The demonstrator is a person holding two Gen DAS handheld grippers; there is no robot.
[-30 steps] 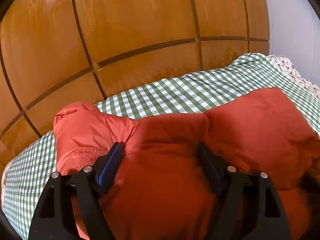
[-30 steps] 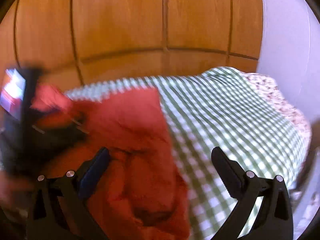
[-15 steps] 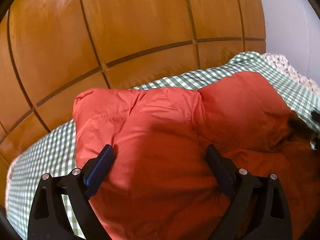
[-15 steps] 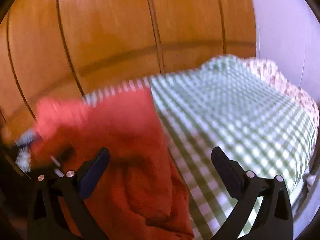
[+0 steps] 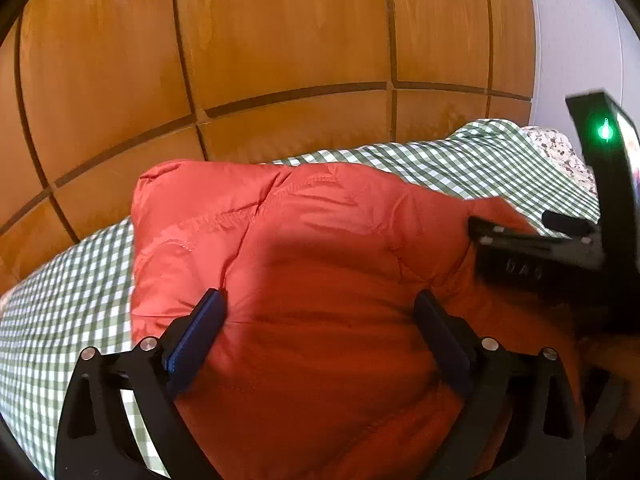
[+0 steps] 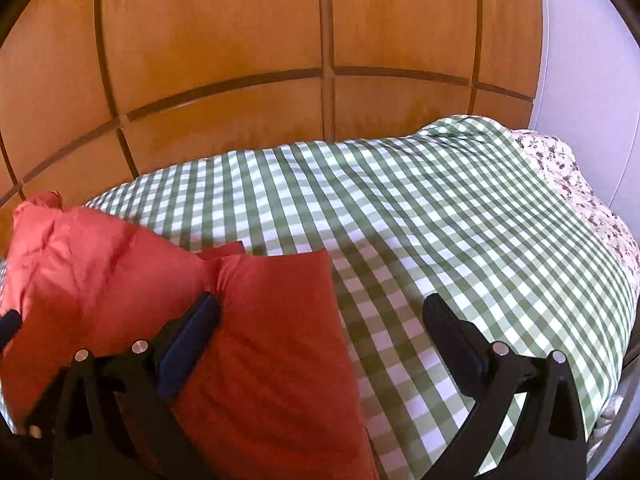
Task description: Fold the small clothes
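An orange-red quilted garment (image 5: 320,240) lies puffed up on the green-checked bedcover (image 5: 60,300). My left gripper (image 5: 318,304) hovers over its middle with its jaws opening wide. The fabric bulges between the blue pads (image 5: 196,332), which do not press on it. In the right wrist view the same garment (image 6: 260,340) lies at the lower left, a folded flap ending in a straight edge. My right gripper (image 6: 322,308) is open over that edge, one finger above the fabric and the other above the bedcover (image 6: 440,220). The right tool's black housing (image 5: 536,256) shows at the right of the left wrist view.
Orange wooden wardrobe panels (image 6: 320,40) rise close behind the bed. A floral sheet (image 6: 580,200) edges the bedcover at the right, with a white wall (image 6: 592,60) beyond. To the right of the garment the bedcover is bare.
The left jaws have spread and no longer pinch the fabric. The right gripper has swung in close beside the left one, so the garment sits lower left in its view.
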